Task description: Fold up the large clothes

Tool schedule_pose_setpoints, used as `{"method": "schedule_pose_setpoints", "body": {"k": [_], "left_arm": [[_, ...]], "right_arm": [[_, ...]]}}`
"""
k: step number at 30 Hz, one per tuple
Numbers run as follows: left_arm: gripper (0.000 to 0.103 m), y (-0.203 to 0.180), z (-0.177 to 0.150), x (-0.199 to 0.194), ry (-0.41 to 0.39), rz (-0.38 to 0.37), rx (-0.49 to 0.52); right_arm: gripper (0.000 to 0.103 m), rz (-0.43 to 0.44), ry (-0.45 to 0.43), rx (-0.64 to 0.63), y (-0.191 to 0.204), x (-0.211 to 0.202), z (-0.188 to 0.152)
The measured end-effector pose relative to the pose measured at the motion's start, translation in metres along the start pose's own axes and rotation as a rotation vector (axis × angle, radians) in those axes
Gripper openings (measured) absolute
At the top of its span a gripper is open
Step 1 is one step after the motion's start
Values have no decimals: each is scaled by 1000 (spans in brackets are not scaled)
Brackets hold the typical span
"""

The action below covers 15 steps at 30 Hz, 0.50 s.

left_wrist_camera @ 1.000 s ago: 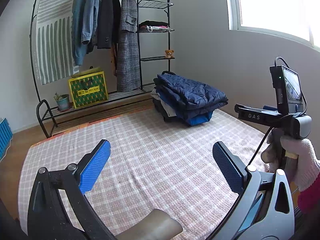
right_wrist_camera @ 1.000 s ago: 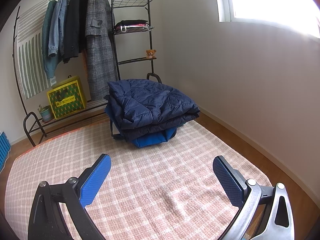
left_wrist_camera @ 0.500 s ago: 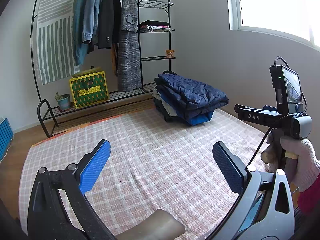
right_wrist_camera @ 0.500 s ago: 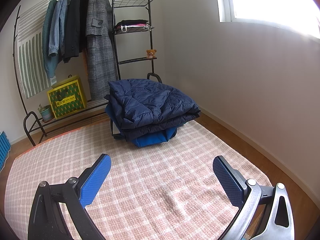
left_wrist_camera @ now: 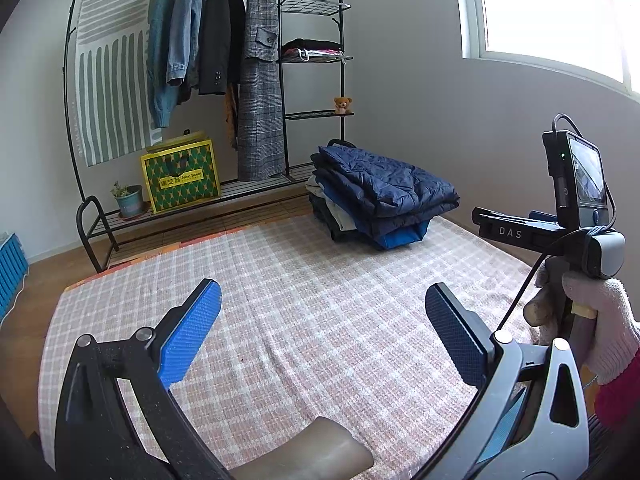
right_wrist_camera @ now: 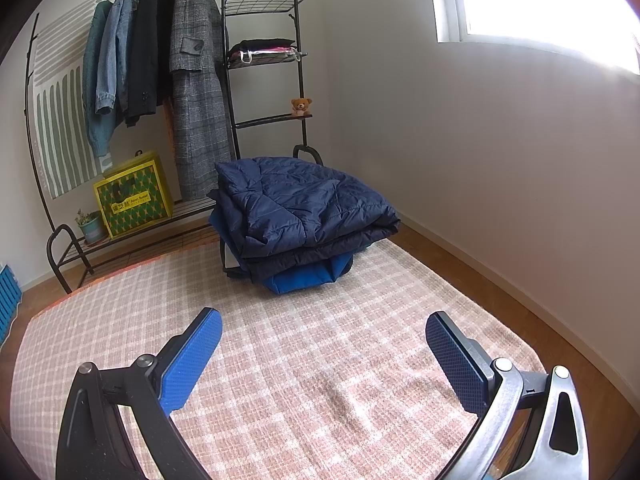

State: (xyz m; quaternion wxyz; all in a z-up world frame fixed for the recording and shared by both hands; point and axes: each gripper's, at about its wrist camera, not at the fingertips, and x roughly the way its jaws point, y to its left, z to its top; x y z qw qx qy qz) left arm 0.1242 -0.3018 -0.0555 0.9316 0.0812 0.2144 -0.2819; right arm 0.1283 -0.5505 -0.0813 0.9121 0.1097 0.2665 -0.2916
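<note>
A folded navy quilted jacket (left_wrist_camera: pixel 384 184) tops a pile of folded clothes at the far right corner of a pink checked mat (left_wrist_camera: pixel 304 312). It also shows in the right wrist view (right_wrist_camera: pixel 304 204), with a bright blue garment (right_wrist_camera: pixel 308 278) under it. My left gripper (left_wrist_camera: pixel 320 320) is open and empty above the mat, well short of the pile. My right gripper (right_wrist_camera: pixel 322 344) is open and empty above the mat (right_wrist_camera: pixel 320 380), nearer the pile. The right gripper's body (left_wrist_camera: pixel 576 224), held in a white-gloved hand, shows at the right of the left wrist view.
A black clothes rack (left_wrist_camera: pixel 280 80) with hanging coats stands at the back wall, with a yellow-green bag (left_wrist_camera: pixel 180 176) and a potted plant (left_wrist_camera: pixel 130 200) on its low shelf. A wall (right_wrist_camera: pixel 500 140) runs along the right. A blue crate (left_wrist_camera: pixel 10 264) sits at the left edge.
Almost nothing has changed. Both grippers stay open over the mat; the left view has drifted very slightly.
</note>
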Motion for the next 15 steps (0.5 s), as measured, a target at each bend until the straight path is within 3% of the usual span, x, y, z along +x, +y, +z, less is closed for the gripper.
{"method": "schedule_pose_setpoints", "body": {"k": [15], "left_arm": [[103, 11, -6, -2, -26, 48, 12]], "right_arm": [[103, 1, 18, -1, 0, 3, -3]]}}
